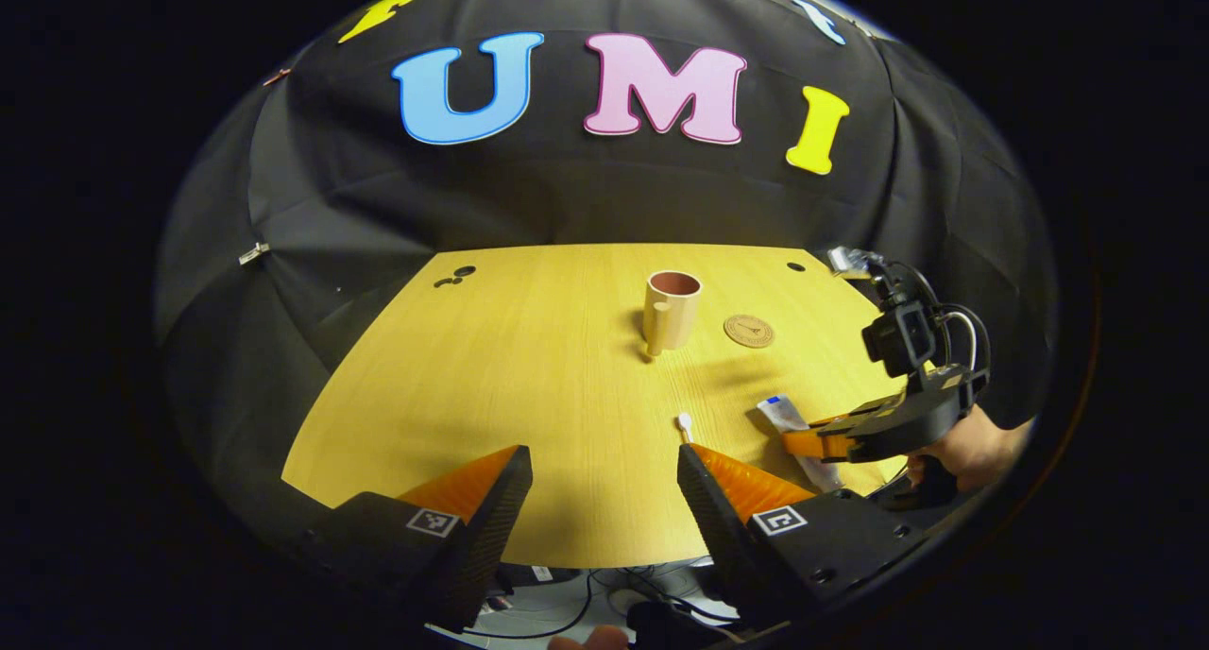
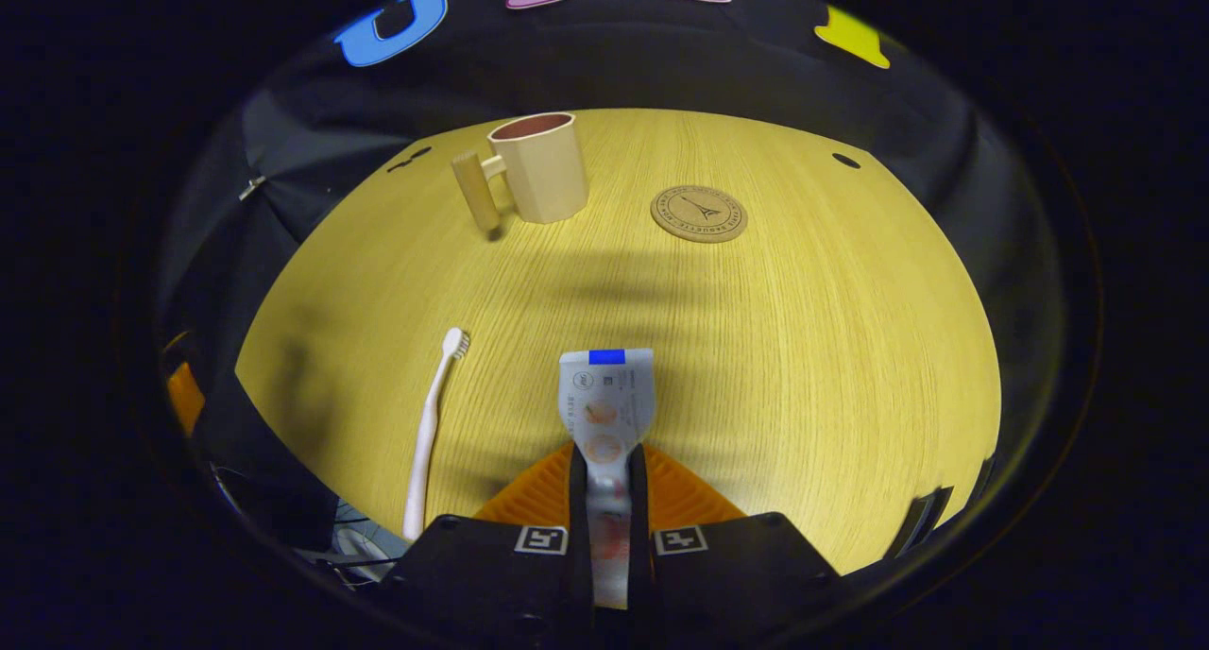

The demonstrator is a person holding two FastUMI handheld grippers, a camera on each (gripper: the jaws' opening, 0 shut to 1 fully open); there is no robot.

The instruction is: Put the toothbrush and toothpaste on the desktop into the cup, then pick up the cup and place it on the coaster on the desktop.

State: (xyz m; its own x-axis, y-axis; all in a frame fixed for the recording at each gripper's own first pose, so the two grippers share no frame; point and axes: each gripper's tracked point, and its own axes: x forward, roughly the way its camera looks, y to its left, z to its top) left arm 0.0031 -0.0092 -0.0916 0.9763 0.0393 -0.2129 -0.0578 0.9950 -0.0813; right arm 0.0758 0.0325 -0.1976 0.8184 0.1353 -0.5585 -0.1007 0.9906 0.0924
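Note:
A beige cup [image 1: 672, 310] [image 2: 539, 165] with a side handle stands upright on the yellow desktop [image 1: 529, 367]. To its right lies a round cork coaster [image 1: 749, 331] [image 2: 699, 213]. In the right gripper view, a white toothpaste tube [image 2: 605, 404] lies flat with my right gripper [image 2: 605, 461] shut on it, both fingers pressing its sides. The white toothbrush [image 2: 430, 423] lies to the left of the tube, its head [image 1: 685, 426] peeking past my left finger. My left gripper [image 1: 604, 470] hangs open over the desk's near edge, holding nothing. The right gripper [image 1: 817, 439] also appears in the left gripper view, at the tube [image 1: 784, 416].
A hand [image 1: 973, 447] holds the right gripper at the desk's right side. Small dark holes [image 1: 453, 277] [image 2: 846, 161] mark the desktop's far corners. Cables [image 1: 586, 612] lie on the floor below the near edge.

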